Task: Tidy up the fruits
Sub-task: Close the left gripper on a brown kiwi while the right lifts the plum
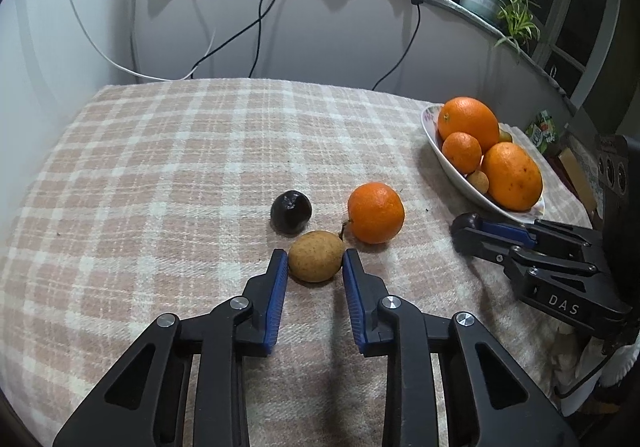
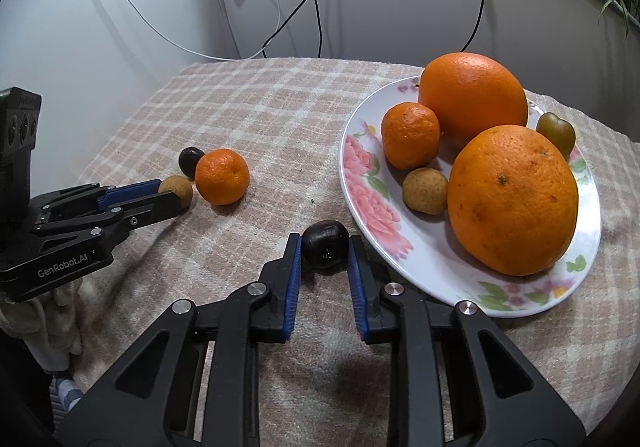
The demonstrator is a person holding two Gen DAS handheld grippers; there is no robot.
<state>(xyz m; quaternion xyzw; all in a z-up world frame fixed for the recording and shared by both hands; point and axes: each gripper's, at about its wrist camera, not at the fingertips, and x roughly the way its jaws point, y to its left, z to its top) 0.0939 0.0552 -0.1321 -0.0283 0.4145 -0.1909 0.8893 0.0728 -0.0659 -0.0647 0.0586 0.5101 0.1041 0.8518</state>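
Left hand-held gripper (image 1: pixel 315 261): closed on a small tan fruit (image 1: pixel 316 256), blue pads pressing its two flanks, fruit resting on the checked cloth (image 1: pixel 160 167) that covers the surface. Right hand-held gripper (image 2: pixel 325 249): closed on a small dark fruit (image 2: pixel 325 247) in the same manner, just beside the near rim of the plate (image 2: pixel 360 175).

Handling — both fruits look light and round, with thin skins that would likely bruise under hard clamping. Grip across the widest part, as now, seems sound; a hold nearer the top could let them squirt free. The dark one appears glossy, hence the more slippery.

Beyond the tan fruit: a second dark fruit (image 1: pixel 291 212) and a mandarin (image 1: pixel 375 213), both loose on the cloth, close together.

Farther right: the plate, flowered, carrying two large oranges, a small mandarin, a tan fruit and a greenish one — crowded, with free space mainly along the near rim.
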